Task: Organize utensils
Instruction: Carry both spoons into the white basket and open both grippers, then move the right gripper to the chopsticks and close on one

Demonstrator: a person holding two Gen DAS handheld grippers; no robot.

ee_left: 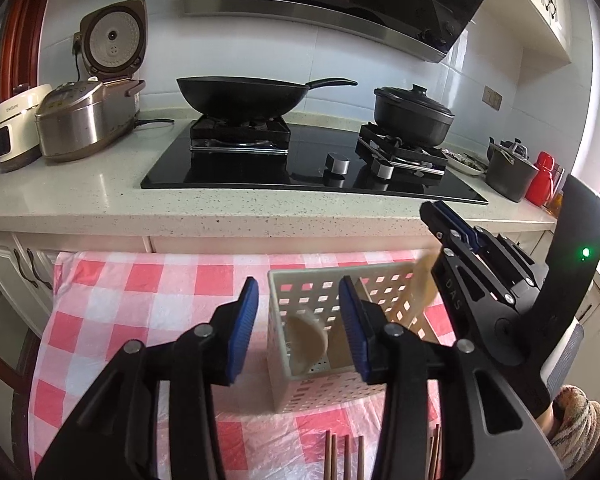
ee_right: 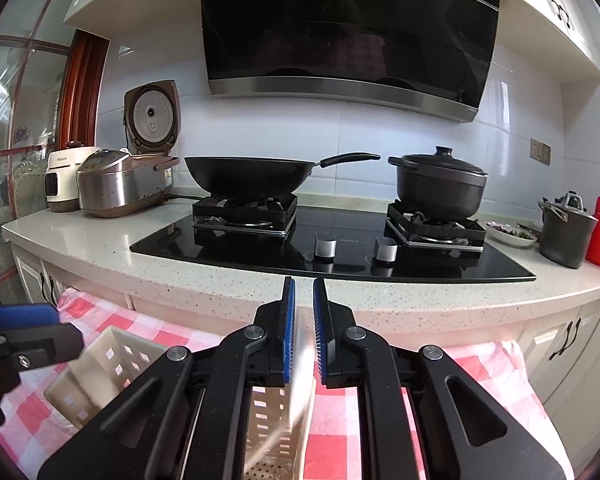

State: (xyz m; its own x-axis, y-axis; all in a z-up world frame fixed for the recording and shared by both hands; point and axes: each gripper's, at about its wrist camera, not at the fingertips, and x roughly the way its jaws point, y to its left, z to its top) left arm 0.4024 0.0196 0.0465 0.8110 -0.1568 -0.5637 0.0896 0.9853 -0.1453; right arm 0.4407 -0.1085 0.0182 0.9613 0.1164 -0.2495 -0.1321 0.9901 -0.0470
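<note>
Perforated cream plastic basket [ee_left: 320, 380] holds a pale spoon [ee_left: 304, 340]; left tool [ee_left: 299, 330] gapes empty, right tool [ee_right: 304, 332] nearly together.

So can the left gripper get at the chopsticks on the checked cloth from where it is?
Probably yes. The left gripper is open and empty, and the chopsticks lie bare on the cloth just below its fingers, in front of the utensil basket. Nothing covers them; it would need to tip down and pull back slightly.

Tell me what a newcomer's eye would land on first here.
Probably the red-checked tablecloth in the foreground, where a cream perforated basket holds a pale spoon. Behind, a black wok and lidded pot sit on the stove. The right gripper hovers over the basket.
</note>
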